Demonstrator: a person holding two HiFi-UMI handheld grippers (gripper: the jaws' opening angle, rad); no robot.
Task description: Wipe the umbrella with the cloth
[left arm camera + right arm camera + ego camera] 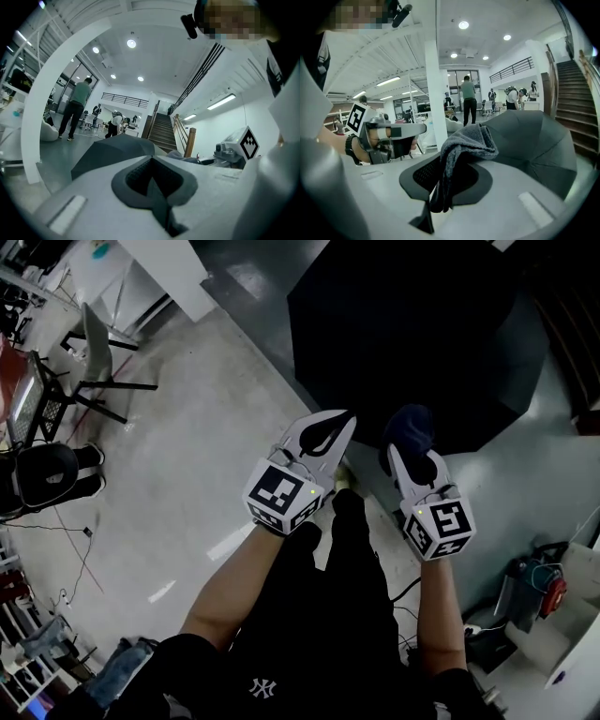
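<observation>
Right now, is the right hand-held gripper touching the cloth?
Touching. The right gripper view shows the right hand-held gripper shut on the cloth, which is pinched between its jaws.

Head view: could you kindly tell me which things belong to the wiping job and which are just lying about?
For the job:
umbrella
cloth
right gripper, jaws shut on the cloth
left gripper, jaws shut, empty

Lying about:
chair
stairs
pillar
</observation>
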